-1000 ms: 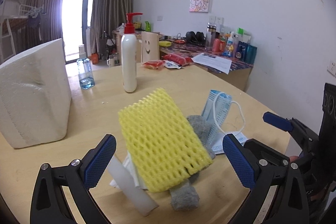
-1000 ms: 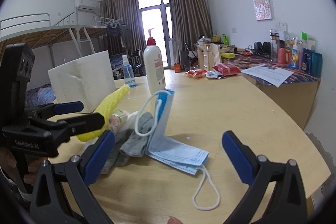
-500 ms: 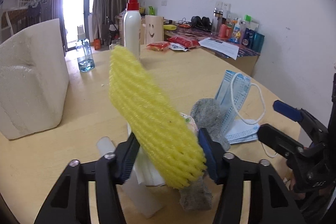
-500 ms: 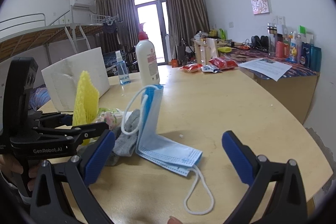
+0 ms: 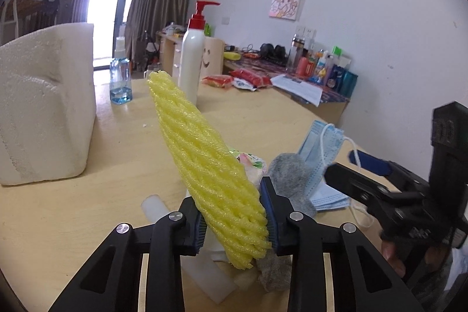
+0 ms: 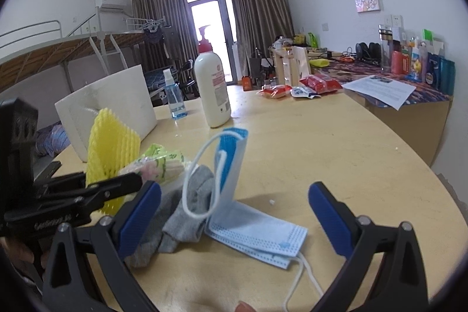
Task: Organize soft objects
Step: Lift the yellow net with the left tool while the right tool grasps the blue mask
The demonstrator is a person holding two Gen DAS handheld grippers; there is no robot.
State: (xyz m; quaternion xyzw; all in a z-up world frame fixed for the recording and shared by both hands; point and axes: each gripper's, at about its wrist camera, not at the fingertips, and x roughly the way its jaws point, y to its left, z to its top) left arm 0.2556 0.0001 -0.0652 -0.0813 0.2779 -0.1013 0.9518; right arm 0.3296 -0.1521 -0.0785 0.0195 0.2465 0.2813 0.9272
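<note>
Barely begun. Left gripper [image 5: 235, 214] just closed, clamped on yellow foam net [image 5: 204, 160], left of the mask [image 6: 234, 195]. Right gripper [image 6: 234, 212] spread wide, empty, over mask; sock [image 6: 187, 209] unsorted beside it.

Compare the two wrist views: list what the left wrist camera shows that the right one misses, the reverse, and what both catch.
Only the left wrist view shows the white foam tube lying under the pile, and the left tool seen from behind, its pads having just closed onto the yellow foam net.

Only the right wrist view shows the bunk bed, the air conditioner, and the right tool open over the blue face masks.

Both show the net, the masks, the grey sock, the tissue pack, the lotion bottle, the spray bottle and the white foam block.
</note>
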